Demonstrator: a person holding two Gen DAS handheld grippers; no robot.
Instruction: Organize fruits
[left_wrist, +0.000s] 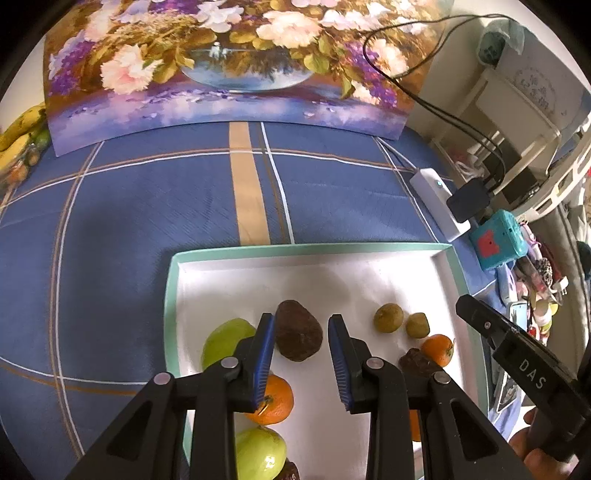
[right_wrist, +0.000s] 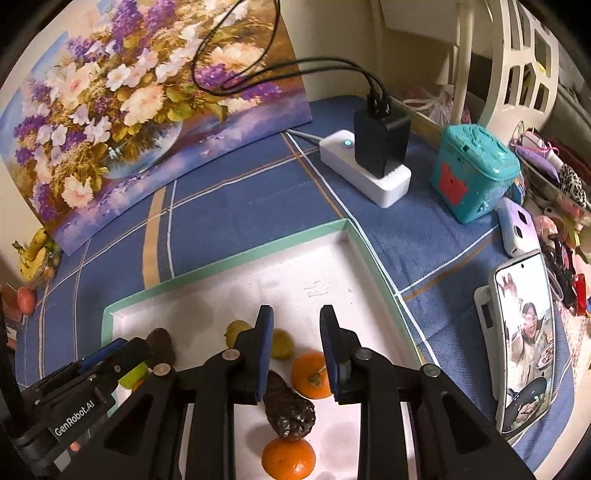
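A white tray with a mint rim (left_wrist: 306, 248) (right_wrist: 229, 264) lies on the blue cloth and holds fruit. In the left wrist view my left gripper (left_wrist: 301, 325) is open above a brown avocado (left_wrist: 297, 329), with a green pear (left_wrist: 225, 341), an orange (left_wrist: 275, 404) and a green apple (left_wrist: 260, 454) at its left, and two small olive fruits (left_wrist: 388, 317) further right. In the right wrist view my right gripper (right_wrist: 295, 317) is open and empty above an orange (right_wrist: 310, 374), a dark wrinkled fruit (right_wrist: 288, 410) and another orange (right_wrist: 288, 459).
A flower painting (left_wrist: 229, 62) leans at the back. Bananas (left_wrist: 18, 136) lie at the far left. A white power strip with a black charger (right_wrist: 369, 162), a teal box (right_wrist: 472, 177) and a phone on a stand (right_wrist: 524, 343) sit to the right of the tray.
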